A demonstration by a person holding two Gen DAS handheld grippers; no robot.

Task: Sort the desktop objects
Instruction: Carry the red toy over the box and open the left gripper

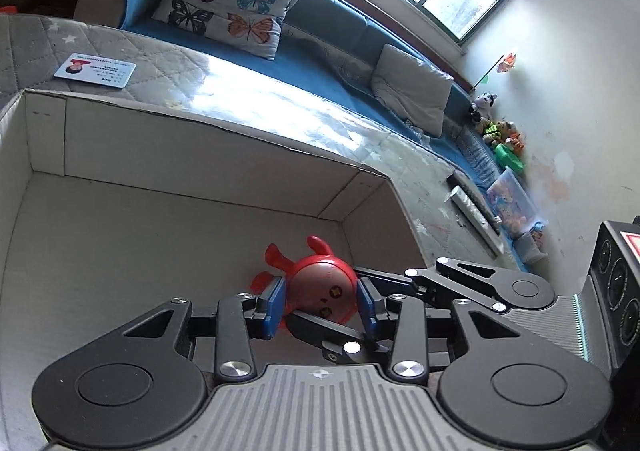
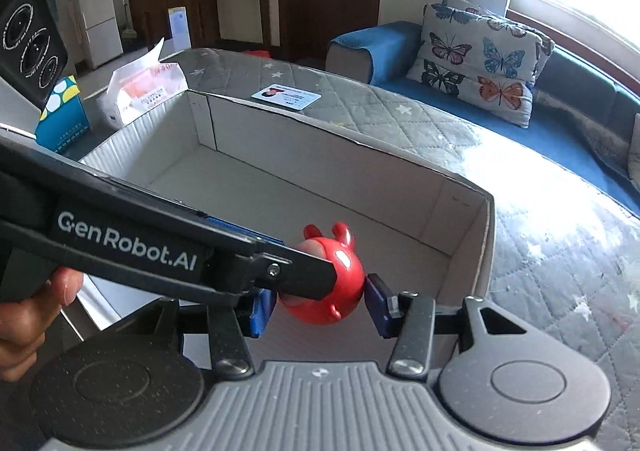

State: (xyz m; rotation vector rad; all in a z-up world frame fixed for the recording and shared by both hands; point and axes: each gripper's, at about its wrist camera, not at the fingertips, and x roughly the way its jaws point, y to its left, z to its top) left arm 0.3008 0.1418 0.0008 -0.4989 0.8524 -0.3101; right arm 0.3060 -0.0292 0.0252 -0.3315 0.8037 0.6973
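A small red toy figure [image 1: 320, 287] with a round face and red ears is held over the open white cardboard box [image 1: 120, 155]. My left gripper [image 1: 322, 305] is shut on the toy, its blue pads [image 1: 276, 303] against both sides. In the right wrist view the same red toy [image 2: 332, 283] sits between my right gripper's blue pads [image 2: 378, 303]; the right gripper [image 2: 318, 309] also closes on it. The left gripper's black finger crosses in front from the left. An ID card [image 2: 286, 95] lies on the grey quilted table beyond the box [image 2: 460, 187].
A tissue pack [image 2: 144, 91] and a blue patterned box [image 2: 64, 115] stand left of the box. A blue sofa with butterfly cushions [image 2: 480, 59] runs behind the table. Remote controls [image 1: 476, 211] and small toys [image 1: 504, 139] lie at the table's far end.
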